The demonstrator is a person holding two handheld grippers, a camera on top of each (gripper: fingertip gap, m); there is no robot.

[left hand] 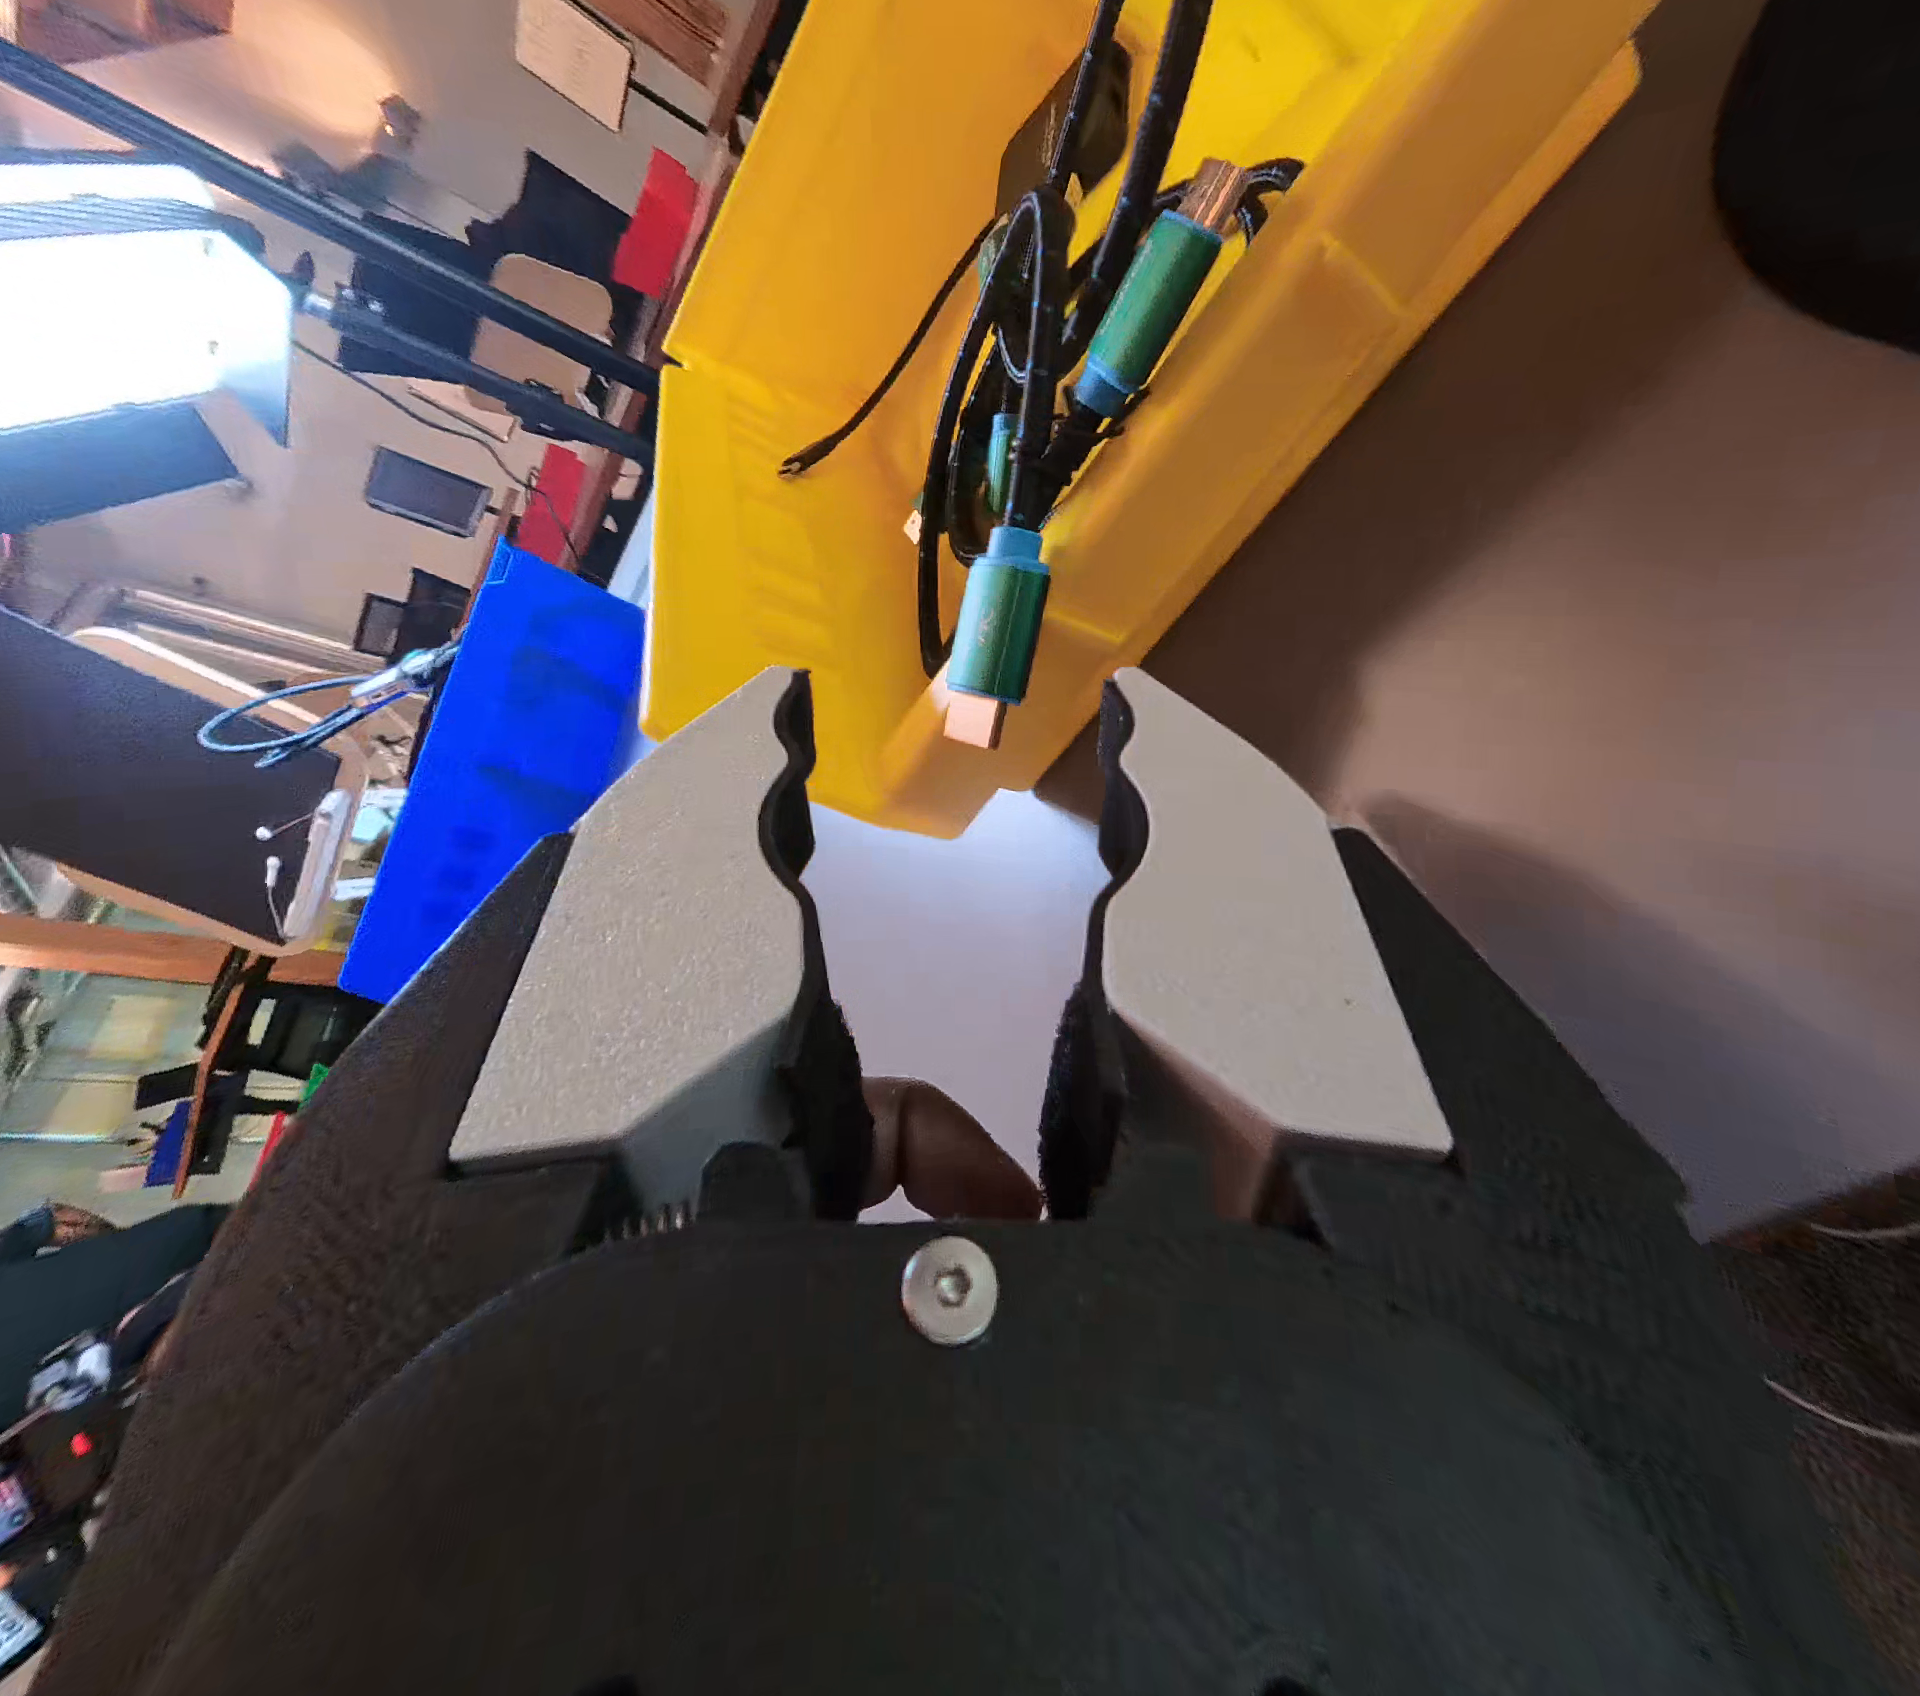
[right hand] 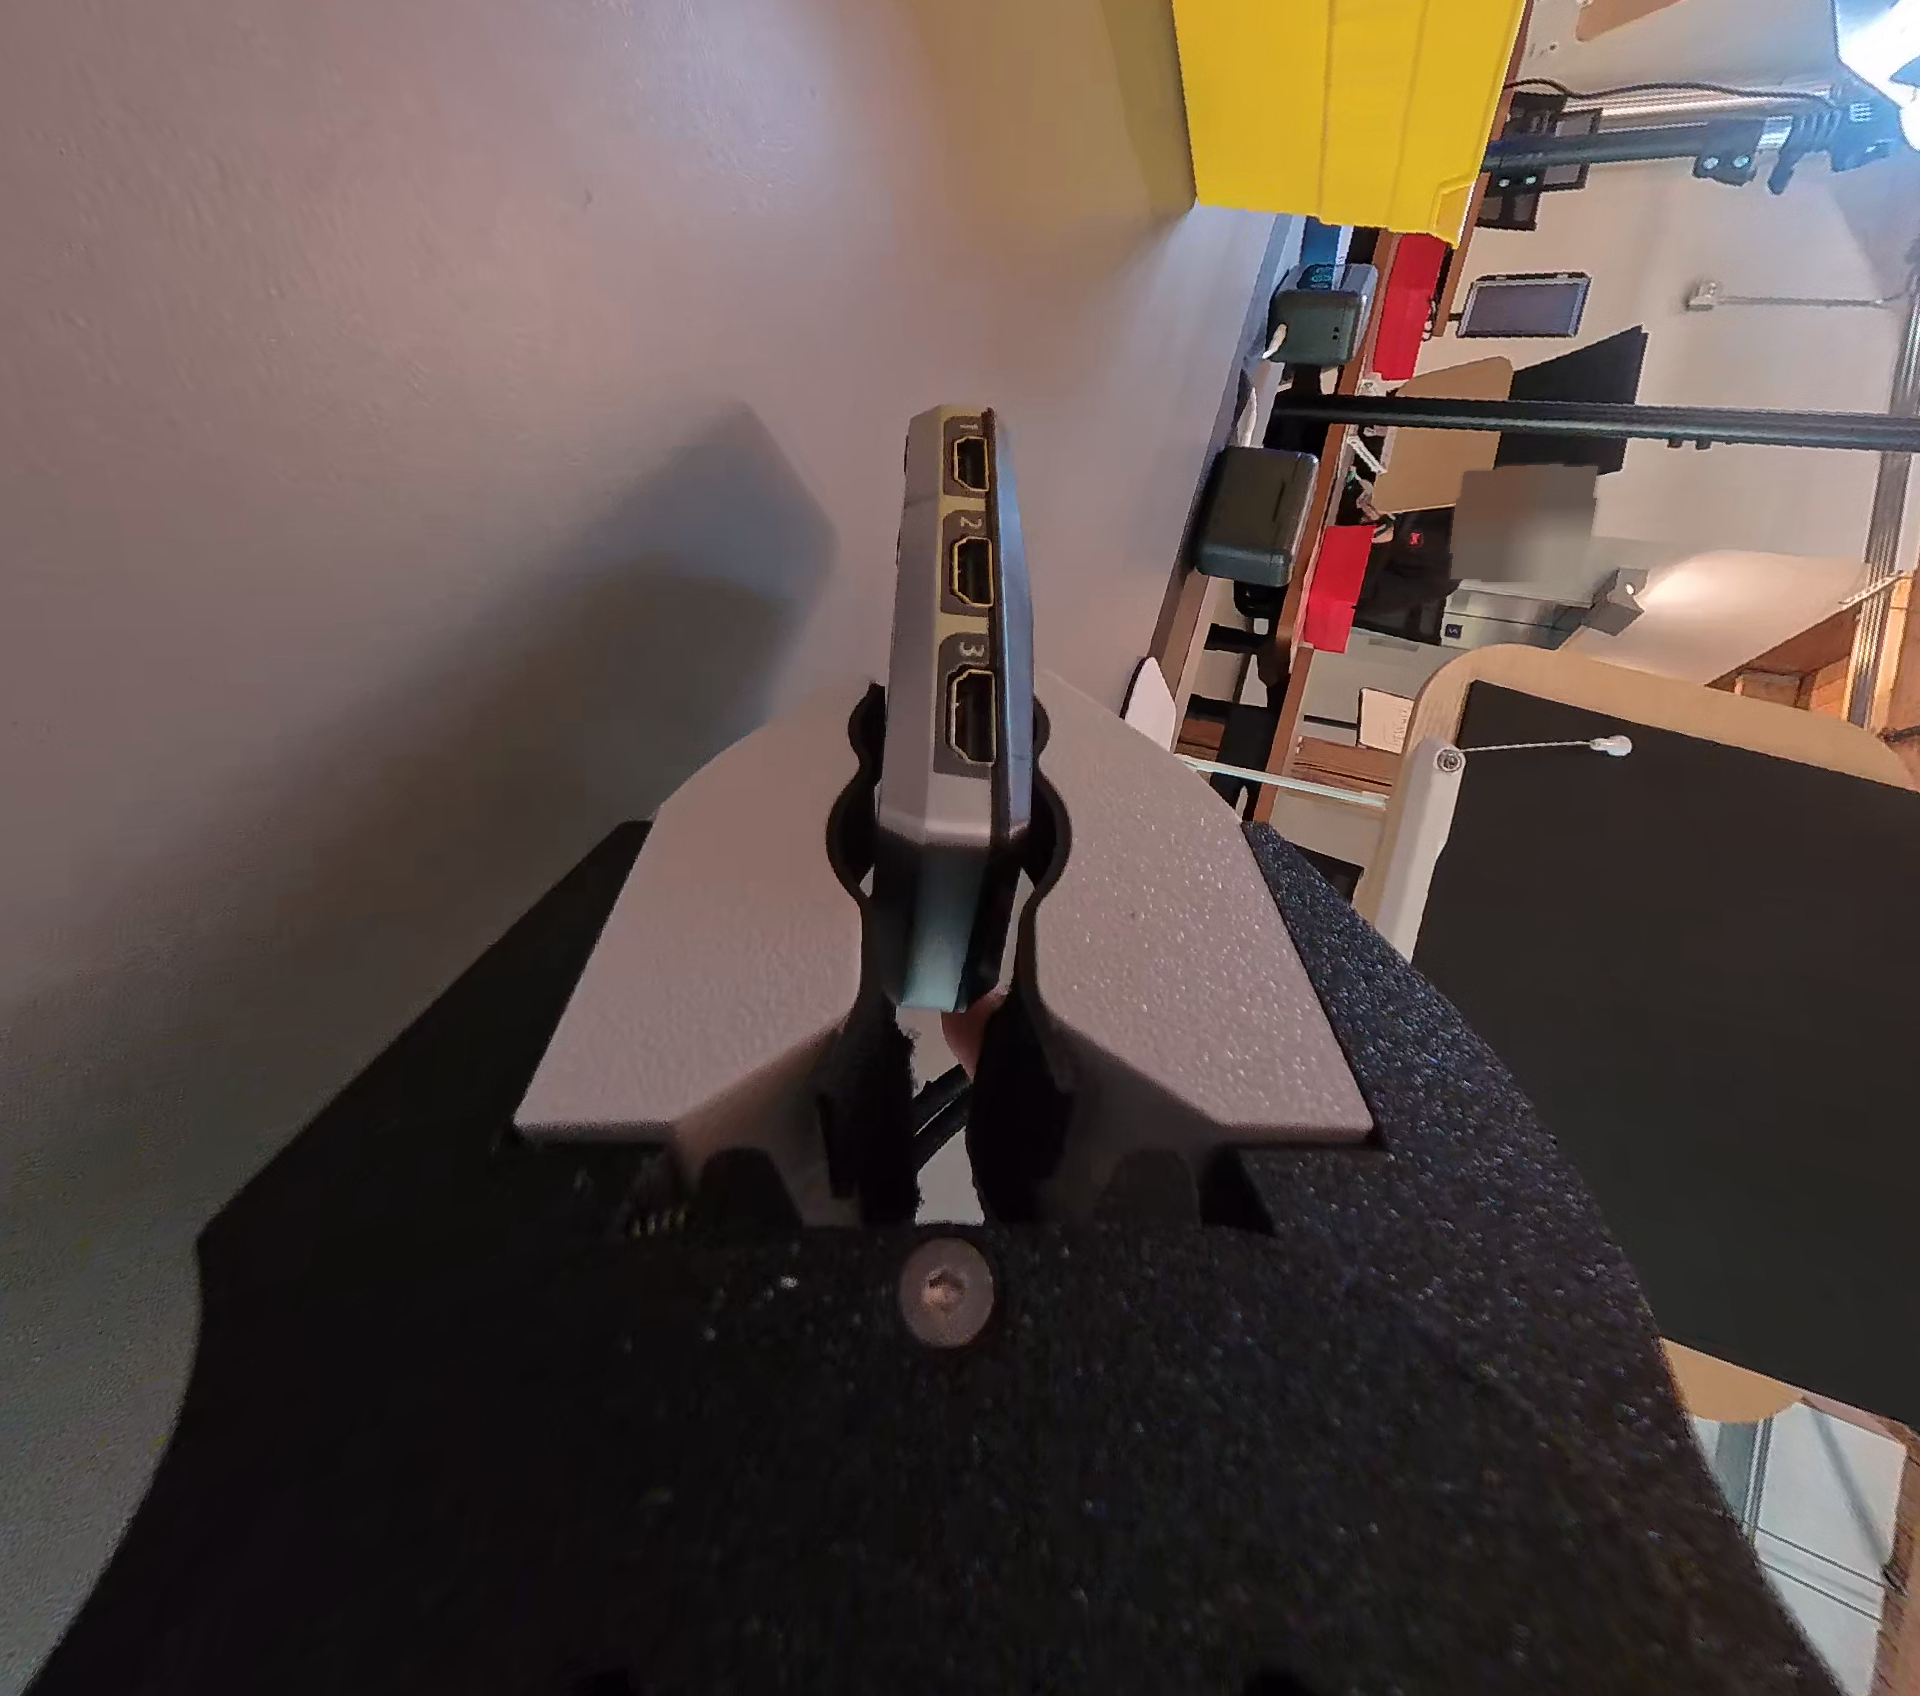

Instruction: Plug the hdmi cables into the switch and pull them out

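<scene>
HDMI cables (left hand: 1049, 358) tangled in yellow bin (left hand: 831, 296); switch (right hand: 961, 638) clamped in right gripper (right hand: 951, 773)

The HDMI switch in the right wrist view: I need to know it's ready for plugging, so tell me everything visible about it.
The HDMI switch is a slim grey box, apparently plastic, held edge-on between the fingers of the right gripper, which is shut on its lower part. Its edge carries three gold-rimmed ports in a row, all empty and facing the camera. A dark cable shows below it between the fingers. It is held above the pale table.
</scene>
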